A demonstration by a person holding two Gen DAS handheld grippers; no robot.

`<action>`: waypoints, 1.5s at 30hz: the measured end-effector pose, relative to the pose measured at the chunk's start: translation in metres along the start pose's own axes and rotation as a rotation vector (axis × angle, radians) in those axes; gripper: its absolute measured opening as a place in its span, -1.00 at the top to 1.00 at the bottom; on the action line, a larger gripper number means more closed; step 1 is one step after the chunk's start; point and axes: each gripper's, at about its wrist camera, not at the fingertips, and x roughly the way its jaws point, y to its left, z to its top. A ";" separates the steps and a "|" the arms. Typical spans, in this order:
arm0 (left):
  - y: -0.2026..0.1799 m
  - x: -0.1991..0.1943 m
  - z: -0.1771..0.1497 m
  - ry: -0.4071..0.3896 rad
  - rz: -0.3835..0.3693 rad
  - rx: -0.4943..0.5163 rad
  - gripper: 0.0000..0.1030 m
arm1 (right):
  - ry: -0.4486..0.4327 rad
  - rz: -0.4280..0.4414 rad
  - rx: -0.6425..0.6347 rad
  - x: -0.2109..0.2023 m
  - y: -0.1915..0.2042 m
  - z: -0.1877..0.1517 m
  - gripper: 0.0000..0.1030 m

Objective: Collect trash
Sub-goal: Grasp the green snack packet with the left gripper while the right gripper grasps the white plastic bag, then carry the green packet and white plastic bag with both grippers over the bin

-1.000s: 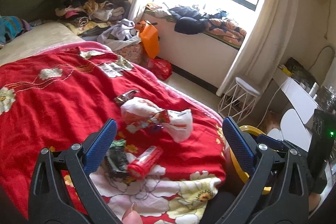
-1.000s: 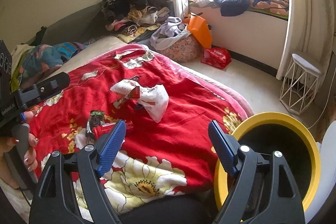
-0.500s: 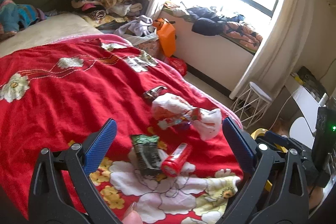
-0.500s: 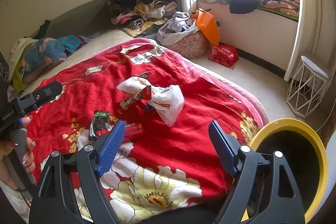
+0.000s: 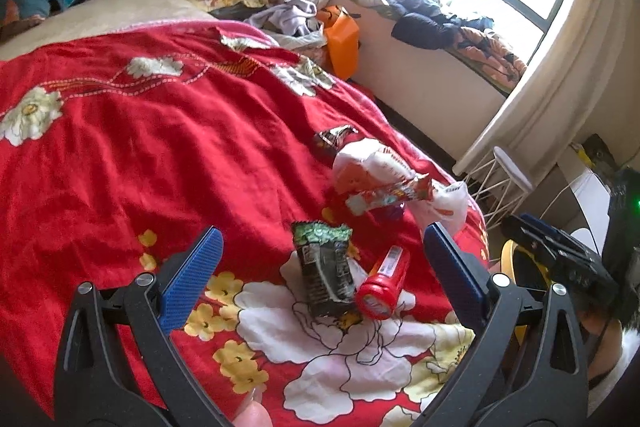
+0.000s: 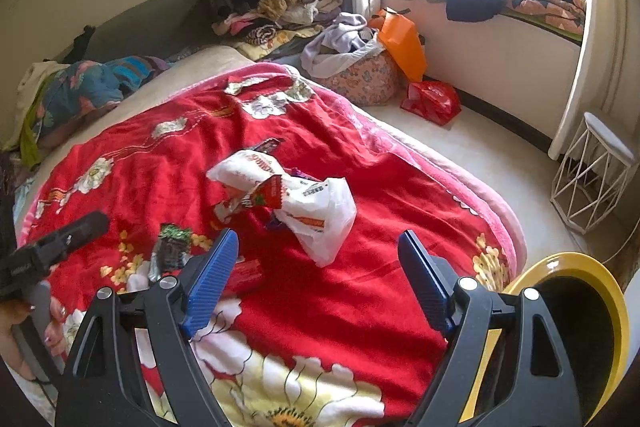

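Now closer, the left gripper [image 5: 320, 251] and right gripper [image 6: 316, 251], both spread and empty, near the green wrapper [image 5: 323, 273] and red tube [image 5: 383, 285] at centre frame; pickup looks imminent.

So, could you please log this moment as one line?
left tongs: open, over green wrapper | right tongs: open, empty | bin: beside bed

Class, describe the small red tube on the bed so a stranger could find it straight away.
Start at the red flowered blanket covering the bed, then go to the big white flower printed near its close edge. The red tube lies there, right beside a dark green wrapper. Unlike the flat, crumpled wrappers around it, it is a smooth cylinder with a round cap.
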 end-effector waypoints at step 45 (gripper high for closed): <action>0.003 0.018 -0.008 0.100 -0.114 -0.111 0.75 | -0.059 -0.039 -0.005 0.008 -0.002 -0.027 0.39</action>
